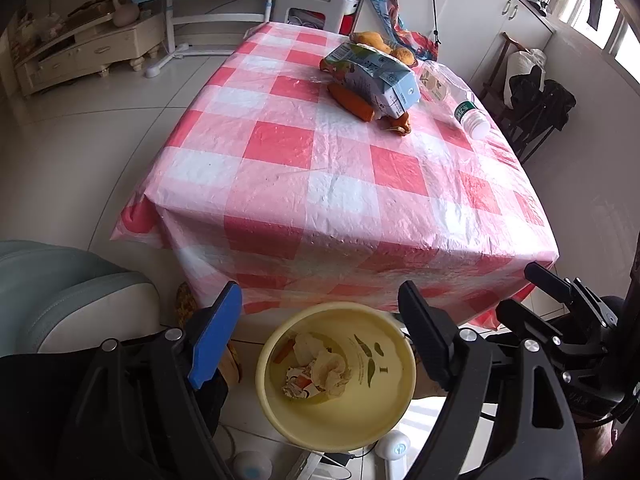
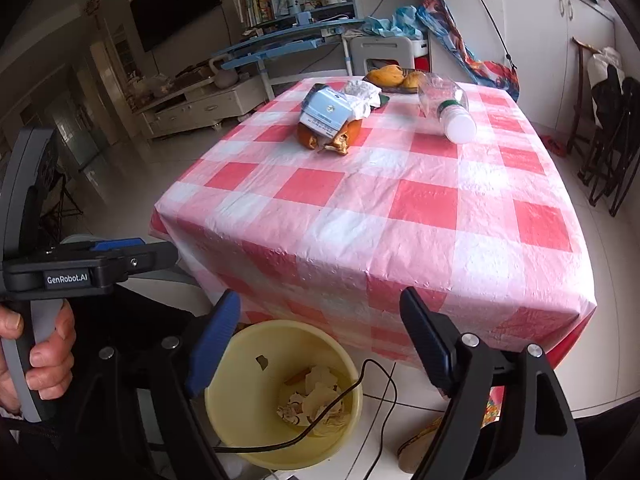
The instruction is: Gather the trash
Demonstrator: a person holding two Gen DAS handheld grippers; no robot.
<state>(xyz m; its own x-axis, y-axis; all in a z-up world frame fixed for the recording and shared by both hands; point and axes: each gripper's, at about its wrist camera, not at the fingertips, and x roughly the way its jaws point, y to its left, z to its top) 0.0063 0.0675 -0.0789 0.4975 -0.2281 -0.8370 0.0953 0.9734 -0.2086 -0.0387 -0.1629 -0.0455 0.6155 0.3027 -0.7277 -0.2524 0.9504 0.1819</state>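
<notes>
A yellow bin (image 1: 272, 344) stands on the floor at the table's near edge, with crumpled paper (image 1: 326, 370) and an orange scrap inside. My left gripper (image 1: 320, 292) hangs open above it, empty. My right gripper (image 2: 320, 298) is also open and empty over the bin (image 2: 224, 412). On the checked tablecloth (image 1: 320, 168) at the far side lie a blue-white carton (image 1: 376, 76) on orange peel (image 1: 352, 100), a clear plastic bottle (image 1: 452, 92) on its side, and a crumpled tissue (image 2: 362, 98). Yellow fruit (image 2: 388, 74) sits behind them.
A black cable (image 2: 360, 376) droops across the bin's rim. A grey padded seat (image 1: 60, 288) is at the left and folded dark chairs (image 2: 608, 152) stand at the right wall. A slipper (image 2: 420, 440) lies on the floor by the bin. A hand (image 2: 44, 352) holds the left gripper's handle.
</notes>
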